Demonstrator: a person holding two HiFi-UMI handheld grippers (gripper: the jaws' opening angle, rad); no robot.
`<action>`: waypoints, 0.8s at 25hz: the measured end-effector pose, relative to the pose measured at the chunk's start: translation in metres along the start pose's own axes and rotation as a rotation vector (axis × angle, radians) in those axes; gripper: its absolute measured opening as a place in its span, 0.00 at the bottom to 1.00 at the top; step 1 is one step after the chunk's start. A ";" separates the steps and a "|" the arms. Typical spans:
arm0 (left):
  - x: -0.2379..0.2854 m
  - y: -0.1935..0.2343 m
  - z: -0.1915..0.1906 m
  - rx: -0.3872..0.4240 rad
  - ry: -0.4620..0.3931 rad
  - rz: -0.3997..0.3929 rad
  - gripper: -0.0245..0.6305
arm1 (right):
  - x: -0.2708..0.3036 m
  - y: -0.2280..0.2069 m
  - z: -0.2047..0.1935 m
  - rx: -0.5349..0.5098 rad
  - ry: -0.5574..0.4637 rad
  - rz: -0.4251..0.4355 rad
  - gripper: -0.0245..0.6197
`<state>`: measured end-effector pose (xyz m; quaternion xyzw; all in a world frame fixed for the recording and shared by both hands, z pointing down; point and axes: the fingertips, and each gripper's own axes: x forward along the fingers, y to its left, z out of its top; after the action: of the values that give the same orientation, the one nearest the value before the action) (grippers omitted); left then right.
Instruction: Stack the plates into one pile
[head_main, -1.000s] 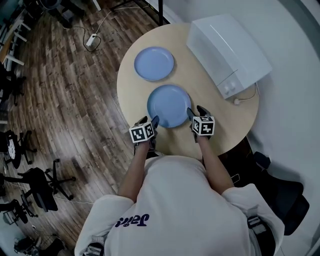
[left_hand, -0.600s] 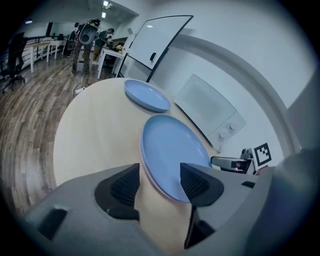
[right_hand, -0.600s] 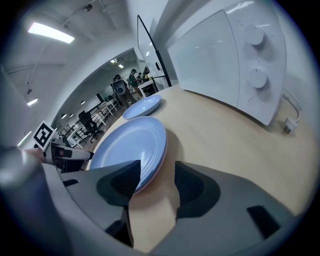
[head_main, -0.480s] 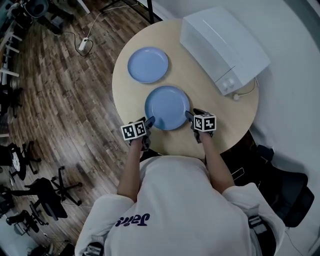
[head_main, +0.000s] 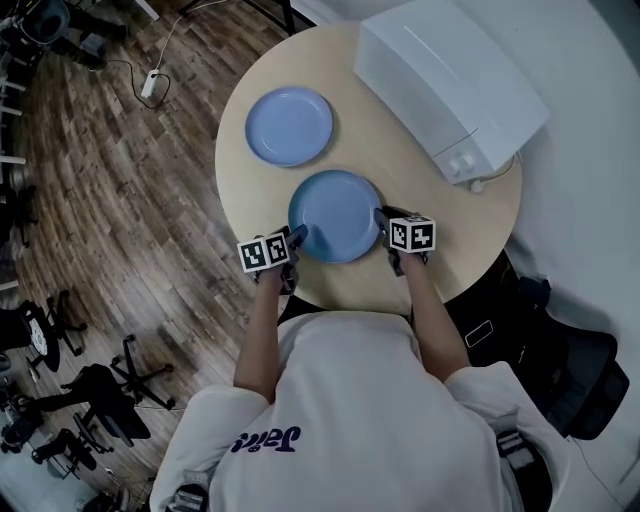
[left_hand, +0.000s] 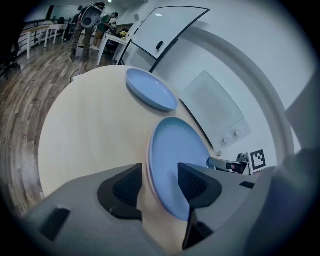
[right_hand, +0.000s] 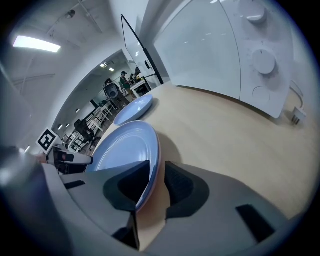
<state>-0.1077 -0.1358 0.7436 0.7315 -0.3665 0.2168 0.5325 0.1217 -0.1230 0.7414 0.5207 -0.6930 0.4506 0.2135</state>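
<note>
Two light blue plates lie apart on a round wooden table (head_main: 400, 170). The near plate (head_main: 335, 215) sits in front of me, the far plate (head_main: 289, 125) beyond it to the left. My left gripper (head_main: 297, 237) straddles the near plate's left rim (left_hand: 150, 175); its jaws stand wide, just closing, with a gap either side (left_hand: 157, 182). On the opposite rim is my right gripper (head_main: 383, 222), whose jaws are closing around the edge (right_hand: 156, 182): one jaw lies over the plate (right_hand: 125, 150), the other a sliver off its rim.
A white box-shaped appliance (head_main: 450, 85) with knobs and a cable stands on the table's far right. The table's near edge runs just below both grippers. Wooden floor and office chairs (head_main: 95, 385) lie to the left.
Both grippers have sunk and slid inward onto the near plate's opposite rims. The right jaws have narrowed around the rim. Both plates lie where they were.
</note>
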 end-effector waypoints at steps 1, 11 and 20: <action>0.002 0.001 0.002 0.000 0.008 -0.001 0.37 | 0.003 0.000 0.001 0.003 0.004 0.001 0.20; 0.009 0.016 0.006 0.008 0.061 0.024 0.15 | 0.020 0.002 0.002 0.013 0.057 -0.032 0.13; 0.003 0.018 0.004 0.006 0.096 0.053 0.14 | 0.016 0.006 -0.002 0.024 0.098 -0.065 0.12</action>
<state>-0.1196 -0.1434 0.7558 0.7120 -0.3591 0.2665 0.5413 0.1102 -0.1292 0.7520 0.5228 -0.6588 0.4769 0.2555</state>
